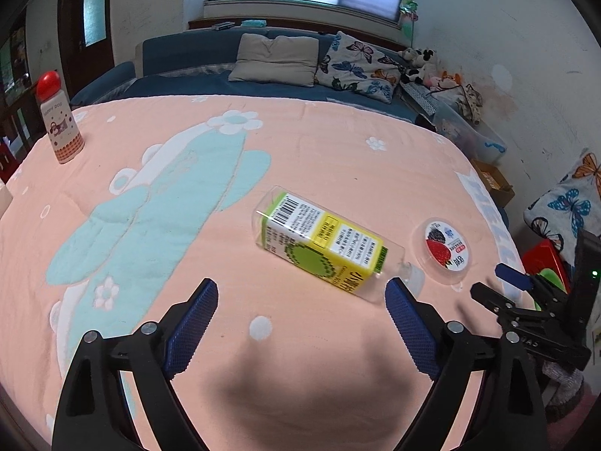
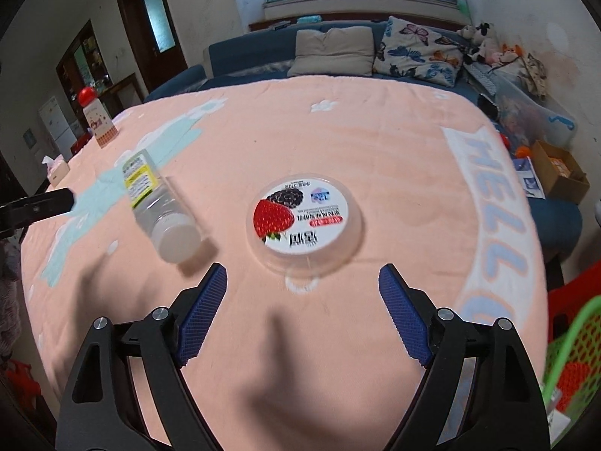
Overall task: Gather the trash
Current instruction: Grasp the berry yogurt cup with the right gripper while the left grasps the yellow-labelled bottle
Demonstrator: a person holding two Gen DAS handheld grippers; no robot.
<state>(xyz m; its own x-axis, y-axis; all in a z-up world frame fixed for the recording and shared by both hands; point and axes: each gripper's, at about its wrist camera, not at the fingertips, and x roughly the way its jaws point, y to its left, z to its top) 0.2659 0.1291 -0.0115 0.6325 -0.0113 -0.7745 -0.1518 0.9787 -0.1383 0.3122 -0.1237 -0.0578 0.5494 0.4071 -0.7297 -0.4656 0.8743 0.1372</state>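
Holding both tools spread apart and empty above the pink-covered surface (image 1: 338, 143), we point the left tool (image 1: 302, 298) at the bottle (image 1: 323, 242) lying on its side and the right tool (image 2: 302, 285) at the round lid (image 2: 304, 218) beside it, near the right edge.

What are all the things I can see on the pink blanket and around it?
plastic bottle: one, clear with yellow-green label, lying on its side mid-blanket
yogurt cup: one, clear, strawberry lid, right of the plastic bottle
red-capped bottle: one, white, upright, far left
tissue box: one, pink, left edge
blanket: one, pink with blue flowers
sofa: one, blue, behind
pillows: two, beige and butterfly-print, on the sofa
basket: one, green, lower right
left gripper: open, empty
right gripper: open, empty
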